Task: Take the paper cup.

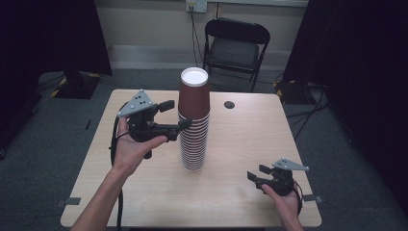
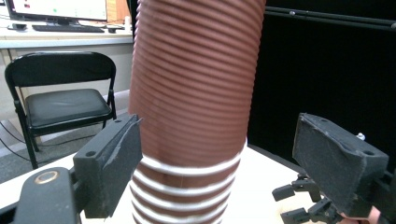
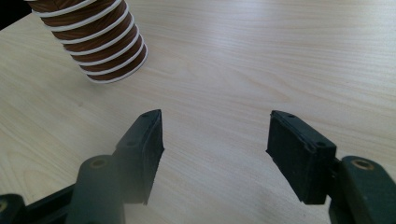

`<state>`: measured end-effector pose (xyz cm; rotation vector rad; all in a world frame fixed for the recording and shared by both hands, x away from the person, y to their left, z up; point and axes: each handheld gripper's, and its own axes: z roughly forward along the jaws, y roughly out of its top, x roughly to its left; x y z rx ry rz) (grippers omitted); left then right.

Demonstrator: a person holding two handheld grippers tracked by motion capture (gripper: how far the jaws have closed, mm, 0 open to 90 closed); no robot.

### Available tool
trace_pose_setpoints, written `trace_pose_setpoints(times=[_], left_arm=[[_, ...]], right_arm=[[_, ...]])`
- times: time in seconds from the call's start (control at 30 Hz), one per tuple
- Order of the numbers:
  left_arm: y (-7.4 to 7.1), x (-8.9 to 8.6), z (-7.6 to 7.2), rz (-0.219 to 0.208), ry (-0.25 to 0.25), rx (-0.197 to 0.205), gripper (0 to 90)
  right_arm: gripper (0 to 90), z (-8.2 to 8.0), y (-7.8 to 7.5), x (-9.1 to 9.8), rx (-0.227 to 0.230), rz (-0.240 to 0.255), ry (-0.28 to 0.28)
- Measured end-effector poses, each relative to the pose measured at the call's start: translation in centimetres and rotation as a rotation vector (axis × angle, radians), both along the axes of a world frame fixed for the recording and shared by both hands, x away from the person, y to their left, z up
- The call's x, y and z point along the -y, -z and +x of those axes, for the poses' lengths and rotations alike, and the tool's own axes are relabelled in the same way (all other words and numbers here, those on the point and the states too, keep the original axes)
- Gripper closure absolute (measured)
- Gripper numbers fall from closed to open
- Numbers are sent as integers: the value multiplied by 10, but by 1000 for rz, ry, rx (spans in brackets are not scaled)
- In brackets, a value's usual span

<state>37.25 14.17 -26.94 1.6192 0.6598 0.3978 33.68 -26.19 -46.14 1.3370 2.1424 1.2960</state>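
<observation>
While the right gripper [image 1: 256, 174] rests low over the near right corner of the tabletop [image 1: 240, 139], its jaws stand spread with nothing but bare wood between them, as the right gripper view shows. That same view catches the foot of the cup stack [image 3: 95, 39] well apart from the jaws, up and to the left.

Farther in, the left gripper [image 1: 174, 114] is held up off the tabletop in the person's left hand [image 1: 132, 147], level with the upper part of the stack of brown paper cups [image 1: 194, 120]. Its jaws are spread on either side of the stack. From above, the nearer jaw tip looks to be at the stack's wall, while the farther jaw tip is apart from it. The left gripper view shows the left pad [image 2: 114, 163] just at the ribbed side and the right pad [image 2: 334, 161] clearly off it, so the jaws are not pinching the cups.

The stack stands upright near the middle of the tabletop, white rims showing in bands below, the top cup mouth down.

Beyond the tabletop, a black folding chair [image 1: 235, 45] stands against the wall.
</observation>
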Motion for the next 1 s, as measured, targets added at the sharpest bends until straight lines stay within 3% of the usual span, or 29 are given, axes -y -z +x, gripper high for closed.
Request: trace_pose_setpoints(times=[0.17,0.33,0.5,0.6,0.63,0.8,1.0], left_arm=[[-9,8,7,34,-16,29,155],[-17,14,18,59,-26,9,157],[-22,18,24,54,-26,17,155],[-24,20,27,76,-25,16,154],[-25,22,31,102,-13,24,155],[-25,25,37,86,-6,18,143],[-24,33,40,109,-20,13,124]], right_arm=[[358,0,0,0,1,-1,-4],[353,1,0,0,1,1,-4],[350,1,0,1,0,9,-6],[347,1,1,1,-2,13,-5],[341,2,1,2,-7,28,-4],[342,1,0,3,-2,39,-5],[342,1,0,4,-5,42,-6]])
